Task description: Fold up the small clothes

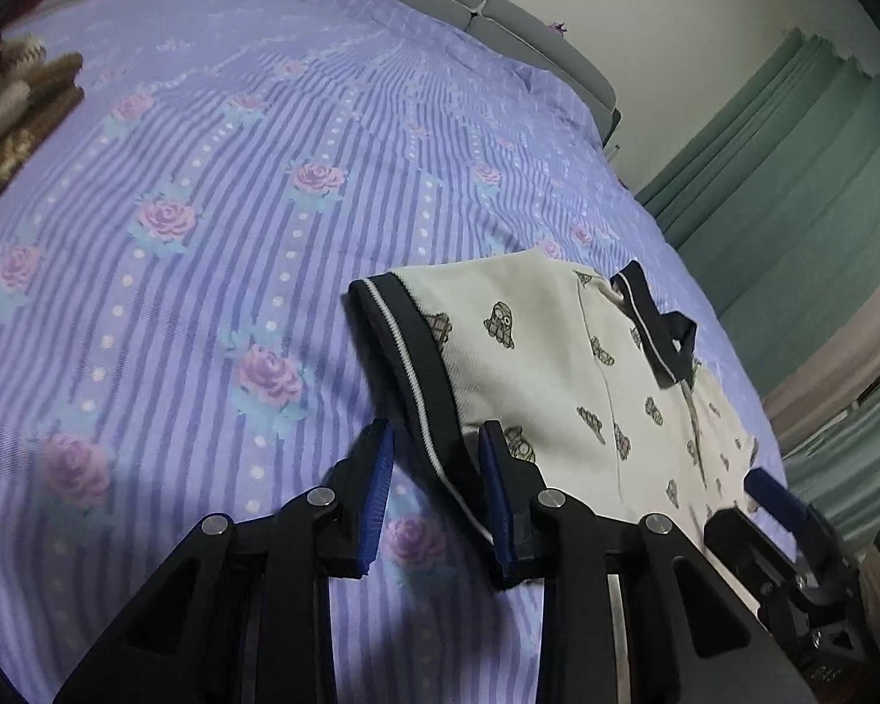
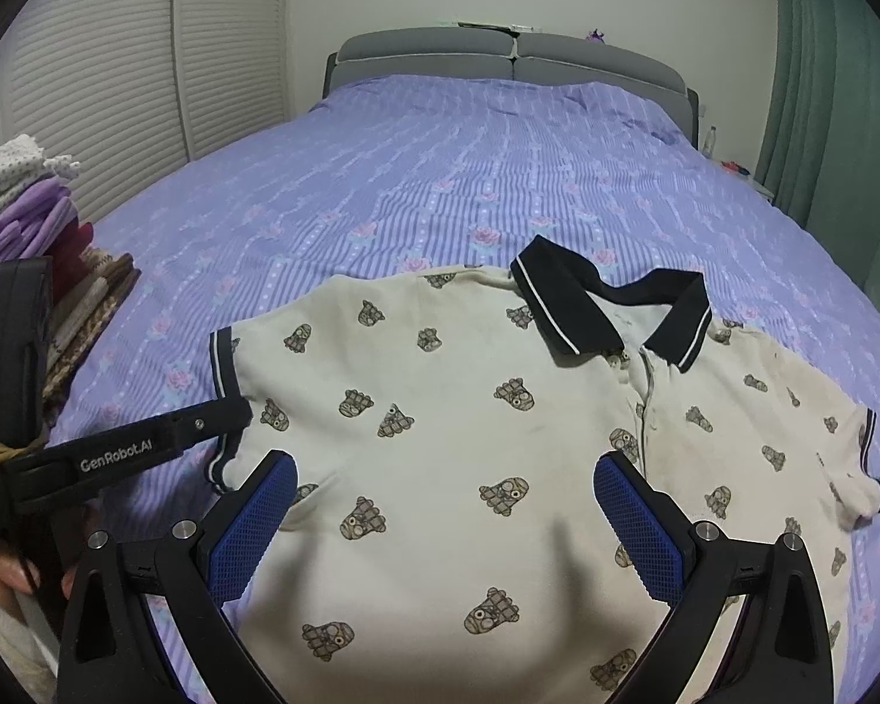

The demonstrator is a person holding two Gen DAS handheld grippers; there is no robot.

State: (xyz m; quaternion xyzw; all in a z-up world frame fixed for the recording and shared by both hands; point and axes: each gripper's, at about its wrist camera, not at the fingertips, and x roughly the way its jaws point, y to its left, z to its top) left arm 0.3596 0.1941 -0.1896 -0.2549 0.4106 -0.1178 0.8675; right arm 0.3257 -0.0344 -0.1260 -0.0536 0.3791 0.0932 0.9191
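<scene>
A cream polo shirt [image 2: 440, 364] printed with small cartoon faces lies front-up on the bed, its black collar [image 2: 581, 305] toward the headboard. In the left wrist view the shirt's dark-trimmed sleeve cuff [image 1: 416, 364] runs down between the blue pads of my left gripper [image 1: 440, 487]. A gap with bedsheet showing remains between the pads, so they do not press the cuff. From the right wrist view the left gripper [image 2: 229, 413] reaches the same cuff from the left. My right gripper [image 2: 446, 498] hovers wide open over the shirt's lower body, holding nothing.
The purple striped rose-print bedsheet [image 2: 440, 176] stretches to a grey headboard [image 2: 510, 58]. A stack of folded clothes [image 2: 23, 223] sits at the bed's left edge. Green curtains [image 2: 821, 88] hang on the right, louvred doors [image 2: 117, 58] on the left. A person's hand [image 2: 6, 575] holds the left gripper.
</scene>
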